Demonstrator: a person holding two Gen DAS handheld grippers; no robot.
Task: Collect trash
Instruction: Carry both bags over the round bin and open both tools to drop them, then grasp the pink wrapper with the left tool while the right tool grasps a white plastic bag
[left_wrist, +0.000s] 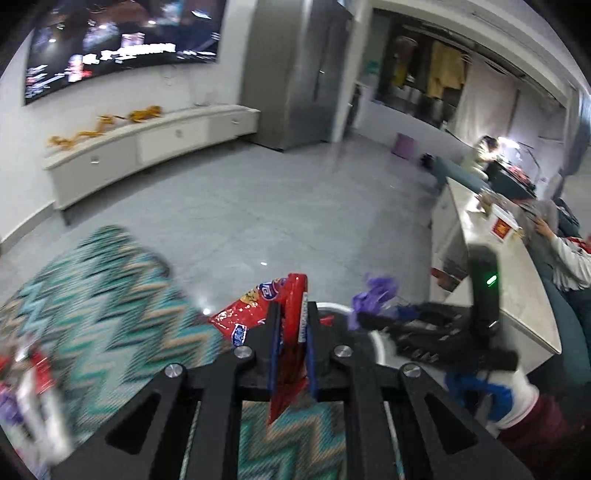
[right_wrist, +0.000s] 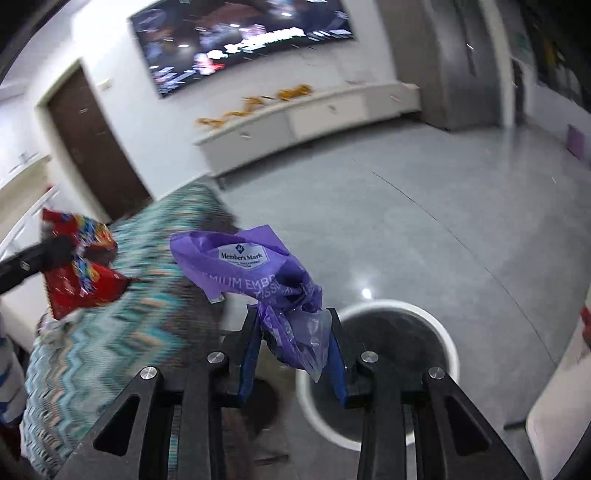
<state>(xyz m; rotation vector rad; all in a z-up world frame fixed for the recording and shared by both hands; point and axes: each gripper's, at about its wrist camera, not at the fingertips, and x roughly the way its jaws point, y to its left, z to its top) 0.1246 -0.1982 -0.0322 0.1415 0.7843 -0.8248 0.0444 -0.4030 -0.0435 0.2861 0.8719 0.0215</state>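
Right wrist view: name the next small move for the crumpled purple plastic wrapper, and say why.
Probably carry the right gripper a little further right, over the round white-rimmed bin, then open. Its jaws pinch the crumpled purple plastic wrapper, which hangs beside the bin's left rim, not yet over the opening.

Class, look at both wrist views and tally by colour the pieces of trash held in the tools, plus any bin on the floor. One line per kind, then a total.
Red snack wrapper, in the left tool: 1
Purple tissue wrapper, in the right tool: 1
White round bin, on the floor: 1
Total: 3
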